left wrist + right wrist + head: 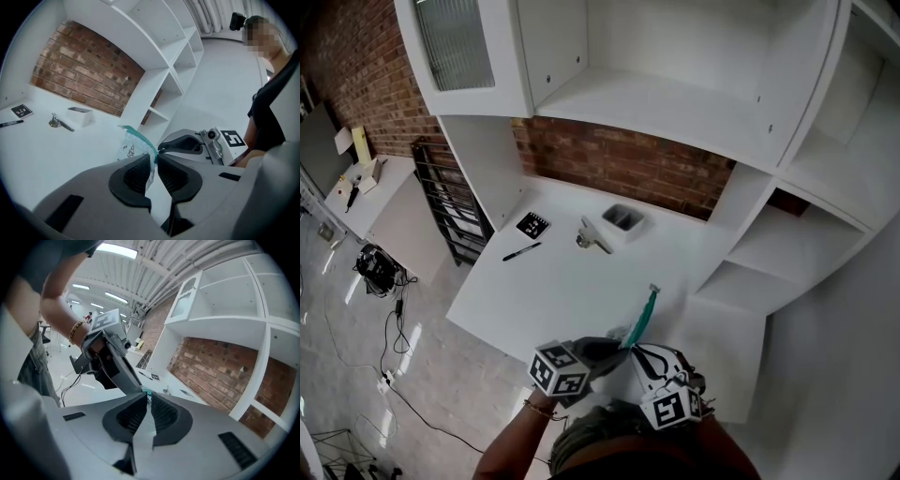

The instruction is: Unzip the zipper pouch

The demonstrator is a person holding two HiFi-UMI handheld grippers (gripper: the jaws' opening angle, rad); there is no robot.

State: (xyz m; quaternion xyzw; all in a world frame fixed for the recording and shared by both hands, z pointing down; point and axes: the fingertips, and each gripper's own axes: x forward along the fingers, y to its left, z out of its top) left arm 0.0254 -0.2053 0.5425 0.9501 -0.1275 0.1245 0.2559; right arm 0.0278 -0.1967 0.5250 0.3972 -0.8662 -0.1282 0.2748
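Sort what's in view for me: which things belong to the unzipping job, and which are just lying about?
Job: zipper pouch; left gripper, holding it; right gripper, closed on its teal zipper edge.

Lying about on the desk: pen; black card; white tray; small metal object.

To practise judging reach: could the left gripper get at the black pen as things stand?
Probably not: the left gripper is shut on the pouch, so its jaws aren't free, though nothing blocks the way to the pen.
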